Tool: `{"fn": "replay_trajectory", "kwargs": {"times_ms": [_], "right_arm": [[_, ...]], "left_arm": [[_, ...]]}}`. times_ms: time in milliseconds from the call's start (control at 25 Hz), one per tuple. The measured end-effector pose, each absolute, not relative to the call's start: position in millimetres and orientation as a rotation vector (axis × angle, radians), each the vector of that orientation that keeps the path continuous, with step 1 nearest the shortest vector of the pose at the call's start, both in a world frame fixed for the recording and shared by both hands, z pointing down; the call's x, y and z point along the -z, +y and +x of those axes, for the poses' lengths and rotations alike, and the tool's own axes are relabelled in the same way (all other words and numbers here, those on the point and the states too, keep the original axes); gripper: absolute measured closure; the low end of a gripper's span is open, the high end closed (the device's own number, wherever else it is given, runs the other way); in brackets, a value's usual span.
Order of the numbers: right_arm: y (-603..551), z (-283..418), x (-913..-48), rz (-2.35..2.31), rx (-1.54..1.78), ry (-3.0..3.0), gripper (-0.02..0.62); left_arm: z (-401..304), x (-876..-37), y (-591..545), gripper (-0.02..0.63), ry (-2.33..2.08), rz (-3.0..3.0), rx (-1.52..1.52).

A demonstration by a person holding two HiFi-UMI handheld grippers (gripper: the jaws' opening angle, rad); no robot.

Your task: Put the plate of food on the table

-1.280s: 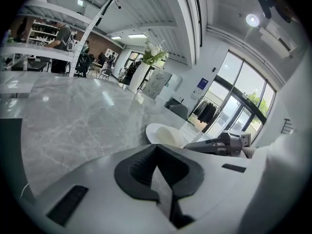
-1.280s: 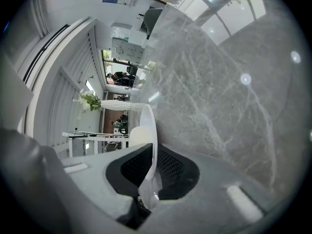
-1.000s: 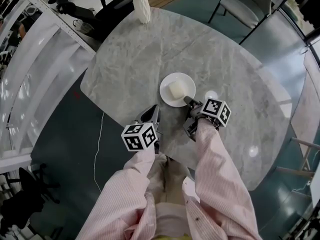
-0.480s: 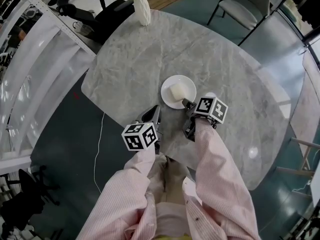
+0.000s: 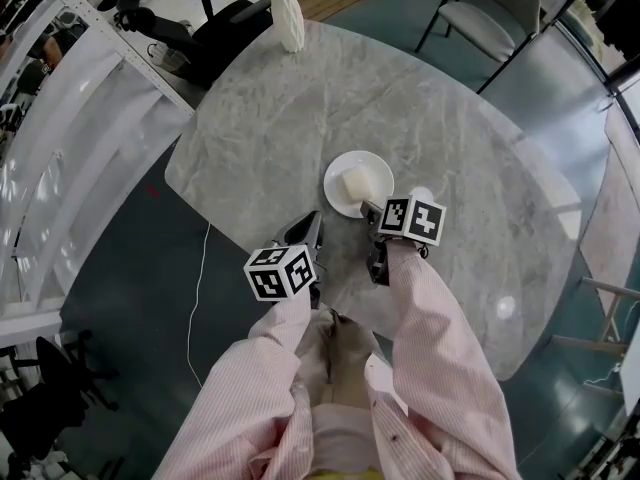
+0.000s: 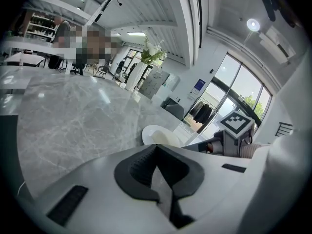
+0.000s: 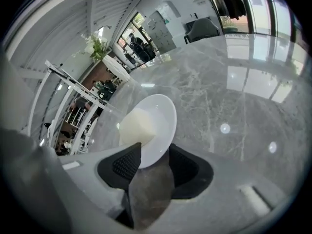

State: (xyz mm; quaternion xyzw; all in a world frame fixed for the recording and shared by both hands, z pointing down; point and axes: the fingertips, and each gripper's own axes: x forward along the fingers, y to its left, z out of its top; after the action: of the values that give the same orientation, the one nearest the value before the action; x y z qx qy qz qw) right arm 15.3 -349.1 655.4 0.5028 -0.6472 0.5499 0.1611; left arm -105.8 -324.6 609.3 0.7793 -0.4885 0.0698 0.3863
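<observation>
Item: plate [image 7: 165, 112] of food [image 7: 136, 126]. It is down on the table [image 7: 234, 106], its near rim between your right gripper's [image 7: 153, 151] jaws, which have just been opening and now stand wide, so the rim lies loose. Your left gripper [image 6: 156, 147] is closed on nothing. Left to do, by the look of it: withdrawing.

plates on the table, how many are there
1. The white plate, carrying a pale block of food, sits on the grey marble table, nearer the person than the vase. No other shows.
</observation>
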Motion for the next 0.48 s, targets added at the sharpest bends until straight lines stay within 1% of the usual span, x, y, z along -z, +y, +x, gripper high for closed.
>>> {"fn": "replay_trajectory", "kwargs": {"times_ms": [240, 480], "right_arm": [[-345.2, 17.3, -657.4, 1.429, -1.441, -1.811, 0.431], [-343.4, 18.8, -656.0, 1.433, -1.47, -1.823, 0.43]], "left_arm": [[-107.1, -608.5, -323.2, 0.615, -1.247, 1.981, -0.175], [-103.6, -608.2, -323.3, 0.615, -1.239, 1.989, -0.177]]}}
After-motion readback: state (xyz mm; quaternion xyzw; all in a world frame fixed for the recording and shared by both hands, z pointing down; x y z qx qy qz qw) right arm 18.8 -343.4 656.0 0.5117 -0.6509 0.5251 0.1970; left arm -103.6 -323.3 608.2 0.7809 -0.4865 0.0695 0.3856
